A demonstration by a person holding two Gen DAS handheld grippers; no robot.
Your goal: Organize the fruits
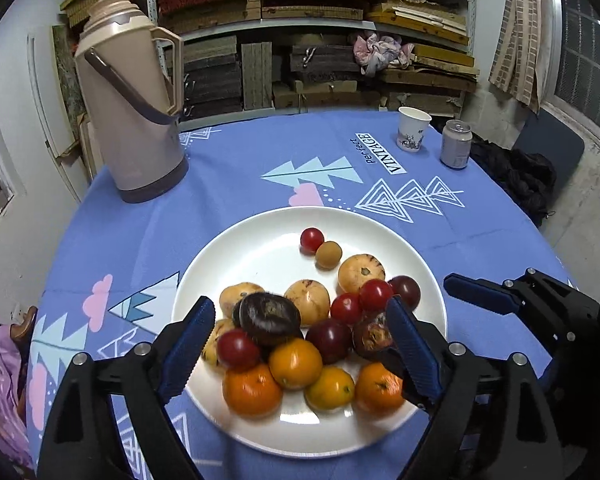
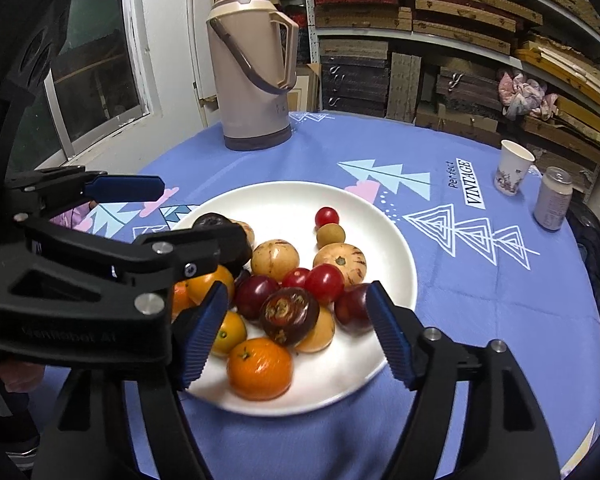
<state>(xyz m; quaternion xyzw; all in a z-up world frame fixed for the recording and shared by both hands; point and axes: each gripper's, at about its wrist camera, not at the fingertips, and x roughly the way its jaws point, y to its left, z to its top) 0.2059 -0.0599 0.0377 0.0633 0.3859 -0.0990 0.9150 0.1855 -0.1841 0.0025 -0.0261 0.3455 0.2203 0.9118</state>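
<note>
My table, under its blue cloth (image 1: 228, 184), carries everything, and the tall beige flask (image 1: 130, 112) stands at its far side, I judge to leave the middle free for sorting. In that middle sits the white plate (image 1: 260, 256), with all the fruit heaped on its near half, probably because that is where my reach sets things down. My left claw (image 1: 300, 344) hangs released over that heap, jaws spread wide around a dark purple fruit (image 1: 270, 318) without pressing it; my right claw (image 2: 296, 332) is likewise let go, its pads apart on either side of another dark fruit (image 2: 289, 314) lying with its crown toward the camera. Counting downward in size: one flask, one plate, one drinks can (image 1: 456, 145) and one paper cup (image 1: 413, 129) parked together at the far right edge, out of the way. Of fruit I make out four oranges at the front, about four pale yellow striped ones, several red and plum-coloured tomatoes, and one small tan berry (image 1: 328, 255).
</note>
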